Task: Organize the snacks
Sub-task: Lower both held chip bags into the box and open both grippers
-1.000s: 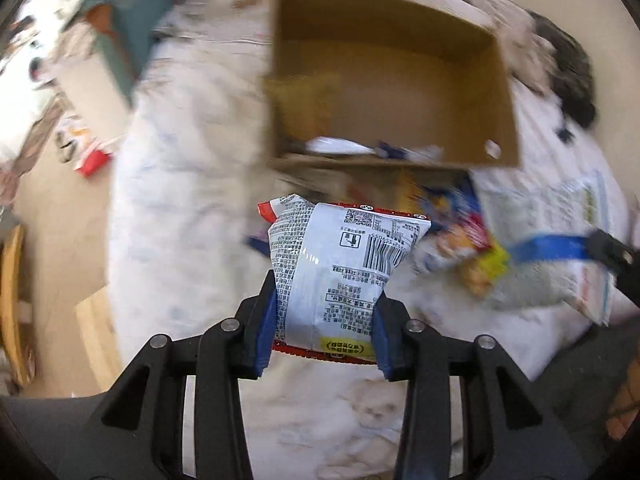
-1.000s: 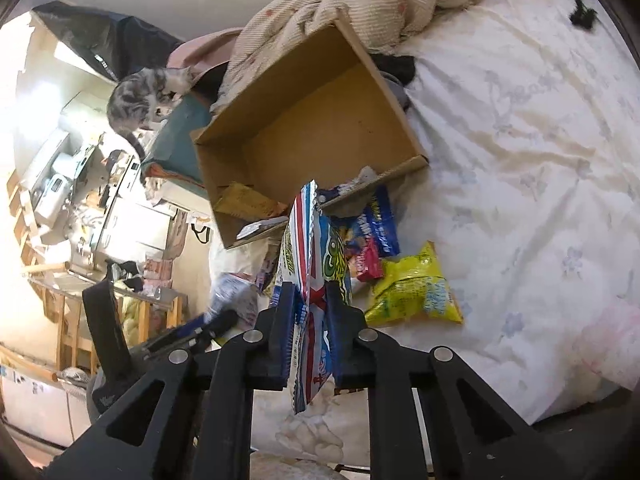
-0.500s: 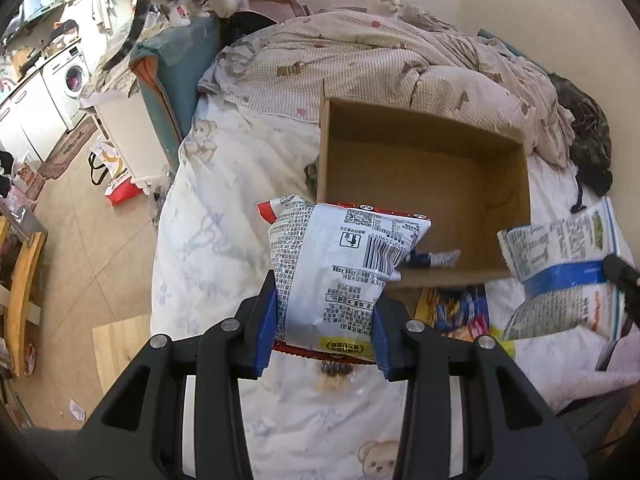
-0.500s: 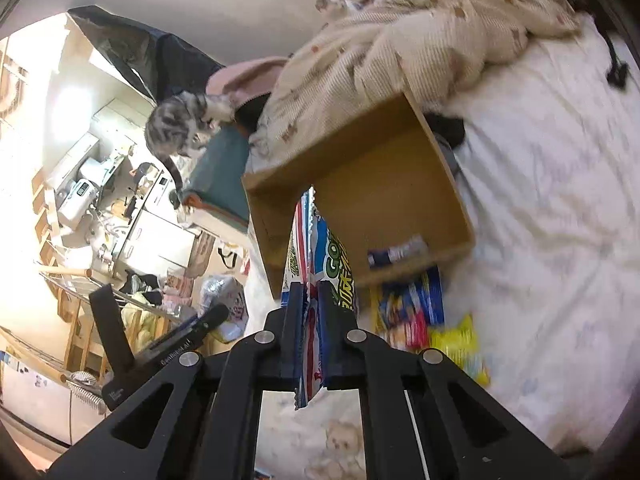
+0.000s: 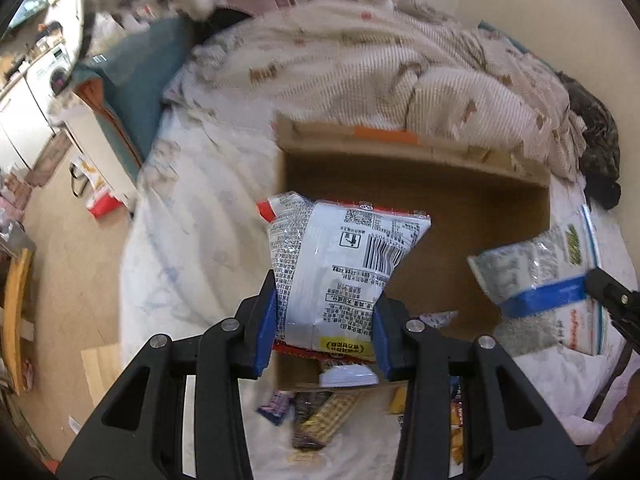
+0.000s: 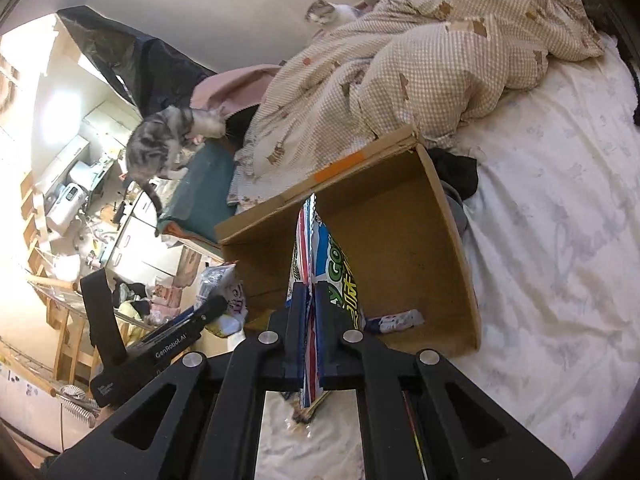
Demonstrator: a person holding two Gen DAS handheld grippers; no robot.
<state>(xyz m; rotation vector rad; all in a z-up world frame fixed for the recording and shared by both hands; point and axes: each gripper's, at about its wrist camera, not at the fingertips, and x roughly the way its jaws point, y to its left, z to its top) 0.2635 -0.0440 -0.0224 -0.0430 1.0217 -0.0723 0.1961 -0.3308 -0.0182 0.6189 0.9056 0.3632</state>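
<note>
My left gripper (image 5: 324,332) is shut on a silver and red snack bag (image 5: 340,264) and holds it in the air over the near left part of the open cardboard box (image 5: 472,208). My right gripper (image 6: 311,332) is shut on a blue, white and green snack bag (image 6: 324,276), edge-on, held over the box (image 6: 404,240); that bag also shows at the right of the left wrist view (image 5: 540,288). One small wrapped snack (image 6: 396,319) lies on the box floor. Several loose snacks (image 5: 320,412) lie on the bed in front of the box.
The box sits on a white bed sheet (image 6: 560,220) with a checked beige duvet (image 6: 420,60) bunched behind it. A grey tabby cat (image 6: 164,140) stands on a teal surface at the bed's left side. A second cat (image 6: 324,12) lies beyond the duvet.
Both grippers have risen and moved forward with their bags, from over the loose snacks to over the box. The box now looks nearer in both views.
</note>
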